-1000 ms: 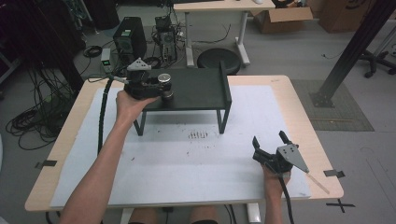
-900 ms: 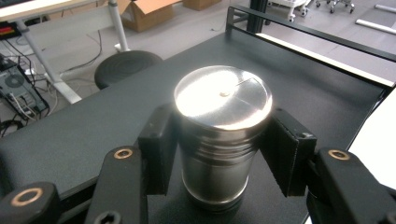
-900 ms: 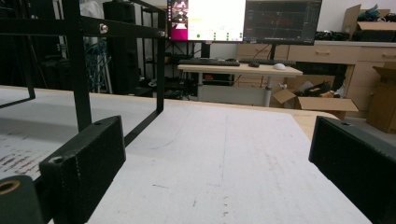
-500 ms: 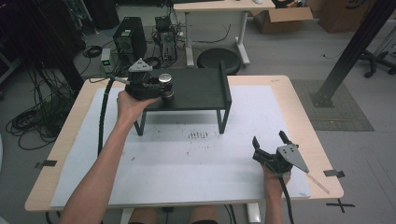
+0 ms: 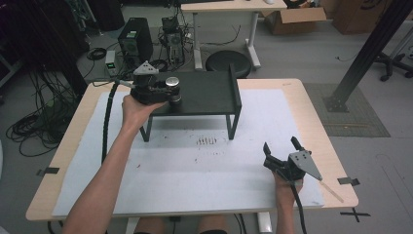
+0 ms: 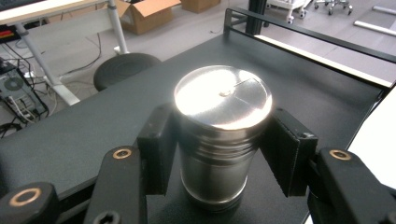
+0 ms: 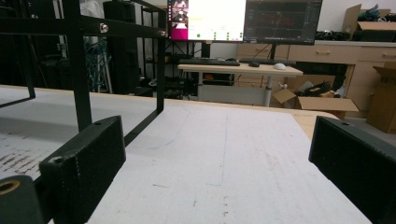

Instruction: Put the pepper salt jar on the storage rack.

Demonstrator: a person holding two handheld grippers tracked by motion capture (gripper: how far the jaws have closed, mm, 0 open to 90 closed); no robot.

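a: where is the metal canister (image 6: pixel 220 140)?

b: it stands upright on the black raised shelf (image 5: pixel 204 95), near the shelf's left edge. my left gripper (image 6: pixel 219 154) has its jaws closed on the canister's sides, one pad pressing on each flank, just below the shiny lid.

a: and your other hand?

b: my right gripper (image 5: pixel 285 151) rests near the front right corner of the table (image 5: pixel 311 112), on the white mat (image 5: pixel 204 170). its jaws stand wide apart with nothing between them, well apart from the shelf.
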